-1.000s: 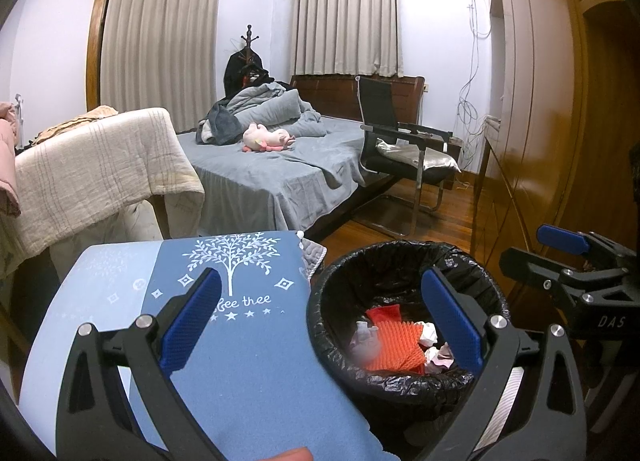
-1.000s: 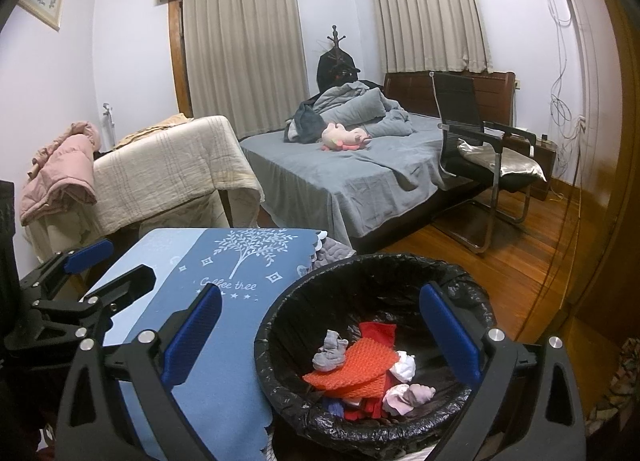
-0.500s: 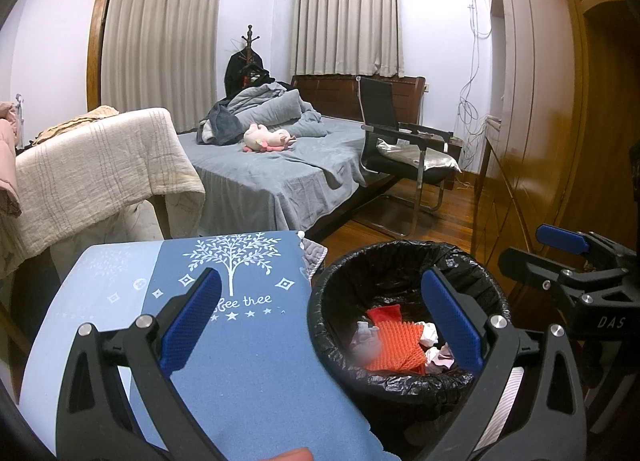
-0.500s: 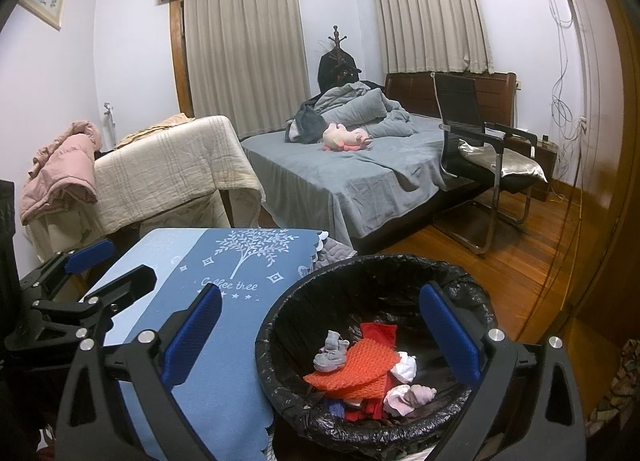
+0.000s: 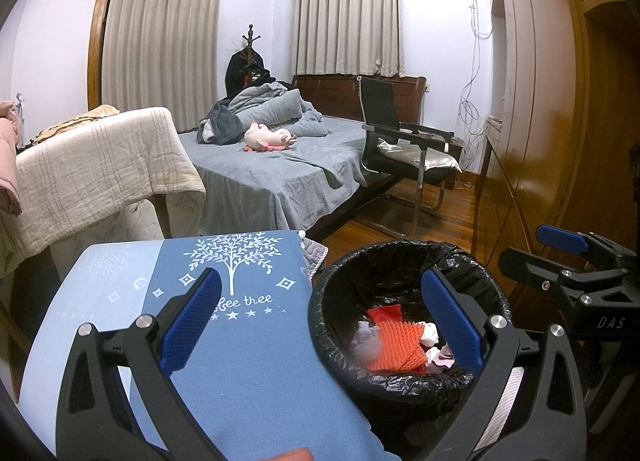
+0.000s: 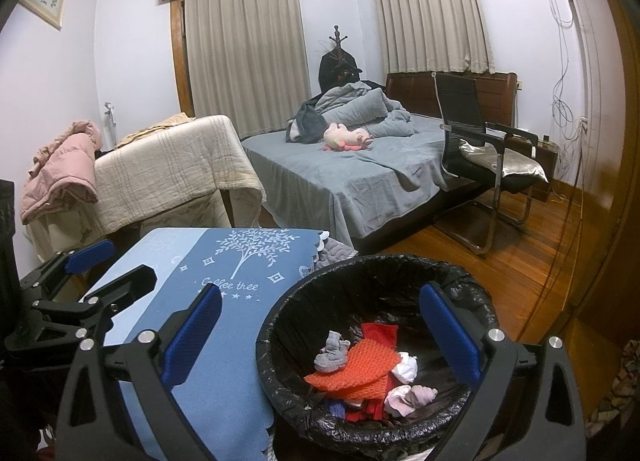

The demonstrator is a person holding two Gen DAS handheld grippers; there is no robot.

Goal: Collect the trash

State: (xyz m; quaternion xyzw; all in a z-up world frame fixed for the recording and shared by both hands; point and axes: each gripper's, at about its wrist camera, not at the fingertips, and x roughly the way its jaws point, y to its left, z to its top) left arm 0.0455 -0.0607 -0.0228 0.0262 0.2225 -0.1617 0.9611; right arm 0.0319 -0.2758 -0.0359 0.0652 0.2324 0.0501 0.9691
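A round bin with a black liner [image 5: 404,257] [image 6: 384,265] stands beside a table with a blue cloth [image 5: 248,345] [image 6: 224,273]. Inside lie an orange textured piece [image 5: 396,349] [image 6: 356,369], a grey scrap [image 6: 332,351] and white and pink crumpled bits [image 6: 408,397]. My left gripper [image 5: 320,317] is open and empty, held above the table's right edge and the bin. My right gripper [image 6: 320,329] is open and empty above the bin. Each gripper shows in the other's view, the right one [image 5: 572,261] at right, the left one [image 6: 76,281] at left.
A bed with grey covers [image 6: 360,177] and a pink plush toy [image 6: 346,137] lies beyond. A black chair [image 6: 480,141] stands on the wood floor at right. A beige-draped piece of furniture [image 6: 168,173] is at left. Wooden wardrobe doors [image 5: 536,121] close the right side.
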